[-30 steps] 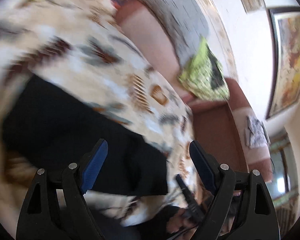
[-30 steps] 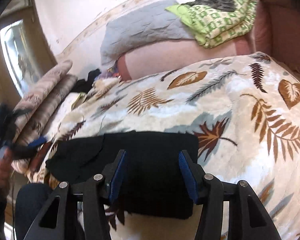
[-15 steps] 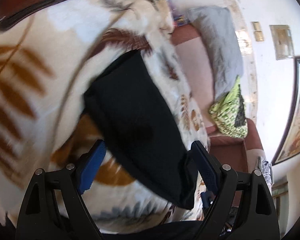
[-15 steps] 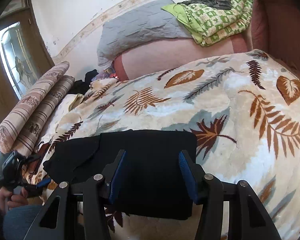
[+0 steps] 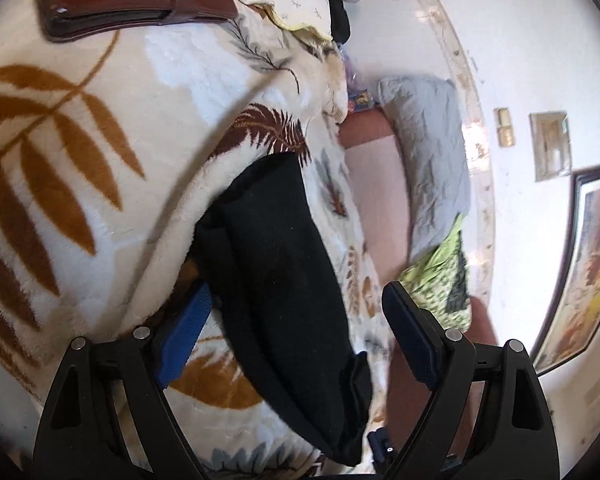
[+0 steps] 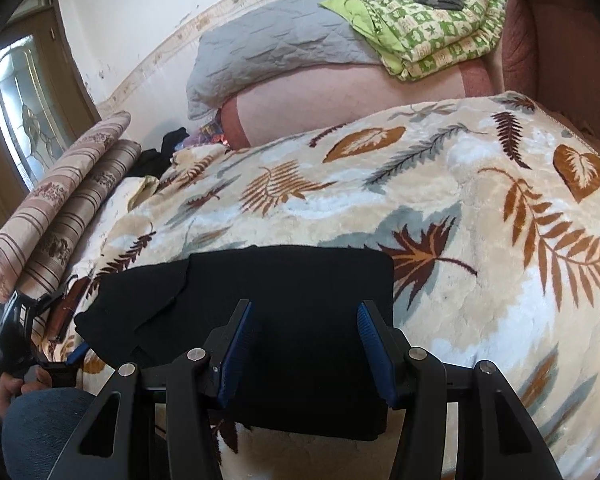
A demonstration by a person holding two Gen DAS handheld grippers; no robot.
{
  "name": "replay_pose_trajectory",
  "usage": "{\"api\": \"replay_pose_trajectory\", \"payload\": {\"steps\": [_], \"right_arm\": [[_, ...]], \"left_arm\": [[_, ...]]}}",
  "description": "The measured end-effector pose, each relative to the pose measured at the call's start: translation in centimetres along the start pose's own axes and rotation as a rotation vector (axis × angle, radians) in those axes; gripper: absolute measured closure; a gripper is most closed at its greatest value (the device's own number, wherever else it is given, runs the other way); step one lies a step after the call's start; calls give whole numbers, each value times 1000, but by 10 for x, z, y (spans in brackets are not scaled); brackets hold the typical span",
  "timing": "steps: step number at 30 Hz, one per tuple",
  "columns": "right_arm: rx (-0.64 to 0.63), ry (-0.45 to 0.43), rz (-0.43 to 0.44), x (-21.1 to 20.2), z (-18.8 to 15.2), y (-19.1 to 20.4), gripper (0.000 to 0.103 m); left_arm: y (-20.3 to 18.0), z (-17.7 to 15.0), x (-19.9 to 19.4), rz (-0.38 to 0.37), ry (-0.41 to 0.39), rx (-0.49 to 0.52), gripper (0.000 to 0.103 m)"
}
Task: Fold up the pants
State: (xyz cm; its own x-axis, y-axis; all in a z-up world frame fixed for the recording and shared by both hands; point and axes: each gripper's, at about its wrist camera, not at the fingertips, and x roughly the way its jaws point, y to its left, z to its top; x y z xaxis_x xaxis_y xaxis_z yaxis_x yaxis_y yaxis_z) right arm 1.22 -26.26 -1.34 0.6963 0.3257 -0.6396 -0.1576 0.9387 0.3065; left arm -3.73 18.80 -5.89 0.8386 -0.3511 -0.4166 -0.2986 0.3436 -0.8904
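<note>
The folded black fabric pants (image 6: 284,320) lie on the cream leaf-patterned plush blanket (image 6: 480,220) directly ahead of the right gripper (image 6: 306,344), jaws apart above them, and between the left gripper's (image 5: 296,332) spread fingers.

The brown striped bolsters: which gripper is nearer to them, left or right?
Left. The left gripper sits at the blanket edge just below the striped bolsters; the right gripper hovers over the black pants, farther away.
</note>
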Motion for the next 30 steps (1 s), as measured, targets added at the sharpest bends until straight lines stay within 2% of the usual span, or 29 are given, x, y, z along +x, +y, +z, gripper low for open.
{"api": "replay_pose_trajectory", "payload": {"steps": [4, 10, 14, 15, 16, 18, 19, 21, 23, 25, 26, 28, 30], "right_arm": [[10, 15, -2, 4, -2, -1, 52], [25, 9, 2, 3, -2, -4, 52], [24, 8, 3, 3, -1, -3, 52], [24, 7, 4, 3, -1, -3, 52], [24, 8, 4, 4, -1, -3, 52], [27, 10, 3, 4, -1, -3, 52], [28, 10, 4, 4, -2, -3, 52], [24, 11, 3, 4, -2, -3, 52], [23, 14, 3, 5, -2, -4, 52], [21, 16, 0, 5, -3, -3, 51], [18, 18, -3, 6, -3, -2, 51], [14, 20, -6, 6, -3, -2, 51], [8, 21, -12, 7, -4, -2, 51]], "left_arm": [[-6, -1, 5, 5, 0, 6, 16], [-17, -15, 11, -30, 79, 90, 16], [-12, 3, 3, -58, 22, 34, 16], [-11, 4, 4, -59, 32, 17, 16], [-12, 2, 6, -51, 42, 18, 16], [-20, -7, 8, -31, 50, 83, 16], [-20, -9, 8, -19, 45, 93, 18], [-11, -9, 9, 22, 36, 61, 32], [-3, -9, 8, 59, 20, 41, 55], [1, -10, 7, 75, 7, 32, 64], [3, -10, 7, 86, -1, 33, 74], [5, -12, 6, 110, -16, 40, 81], [0, -16, 6, 142, -30, 80, 83]]}}
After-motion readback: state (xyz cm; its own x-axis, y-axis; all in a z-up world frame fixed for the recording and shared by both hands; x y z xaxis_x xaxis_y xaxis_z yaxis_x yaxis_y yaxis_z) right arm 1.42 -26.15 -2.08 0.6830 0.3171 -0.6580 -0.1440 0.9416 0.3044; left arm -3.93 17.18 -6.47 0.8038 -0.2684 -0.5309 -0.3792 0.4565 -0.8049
